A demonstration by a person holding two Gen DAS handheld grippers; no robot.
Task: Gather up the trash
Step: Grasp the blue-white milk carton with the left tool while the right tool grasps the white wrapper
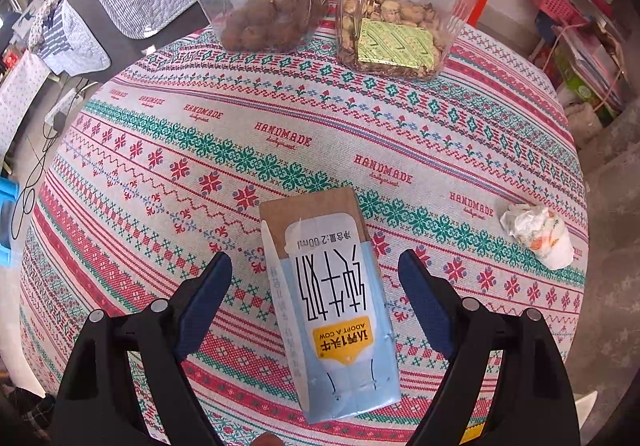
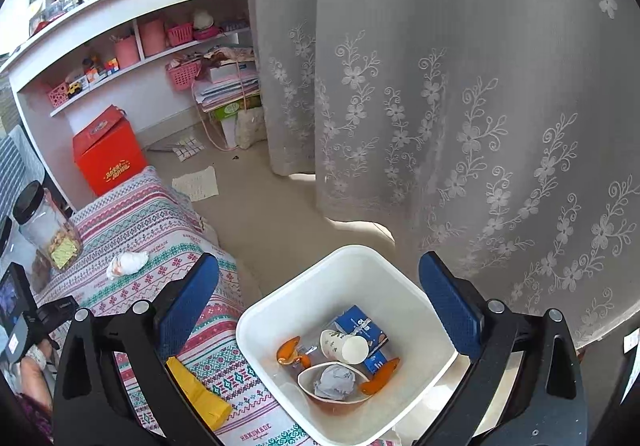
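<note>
A blue and brown milk carton (image 1: 332,302) lies flat on the patterned tablecloth (image 1: 240,149). My left gripper (image 1: 314,278) is open, its fingers on either side of the carton, not touching it. A crumpled white tissue (image 1: 538,234) lies near the table's right edge; it also shows in the right wrist view (image 2: 128,263). My right gripper (image 2: 320,286) is open and empty above a white trash bin (image 2: 280,310) beside the table. The bin holds a paper cup (image 2: 344,346), a blue box (image 2: 360,324), a bowl with grey paper (image 2: 334,382) and orange scraps.
Two clear jars of snacks (image 1: 392,21) stand at the table's far edge. A yellow wrapper (image 2: 198,394) lies on the table edge near the bin. A lace curtain (image 2: 460,85), a red box (image 2: 108,153) and shelves stand beyond.
</note>
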